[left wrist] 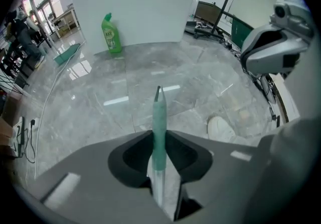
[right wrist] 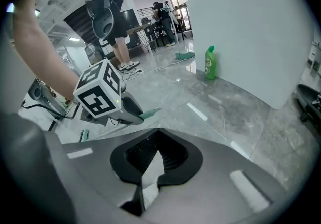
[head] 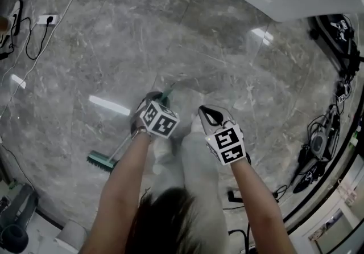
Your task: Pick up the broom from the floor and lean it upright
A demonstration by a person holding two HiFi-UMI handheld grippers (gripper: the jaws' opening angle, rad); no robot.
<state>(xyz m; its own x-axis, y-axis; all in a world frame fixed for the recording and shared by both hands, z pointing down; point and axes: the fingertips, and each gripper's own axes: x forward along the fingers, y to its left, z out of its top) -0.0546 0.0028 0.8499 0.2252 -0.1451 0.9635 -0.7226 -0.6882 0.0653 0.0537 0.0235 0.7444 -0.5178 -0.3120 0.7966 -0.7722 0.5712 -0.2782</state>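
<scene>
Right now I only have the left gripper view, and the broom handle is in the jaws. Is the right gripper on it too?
Observer: No. The right gripper is shut with nothing between its jaws. It sits beside the left gripper and off the handle.
Operator: Where's the brush head?
Observer: In the head view the brush head is low at the lower left. The handle slants up from it to the left gripper. I can't tell whether it touches the floor.
</scene>
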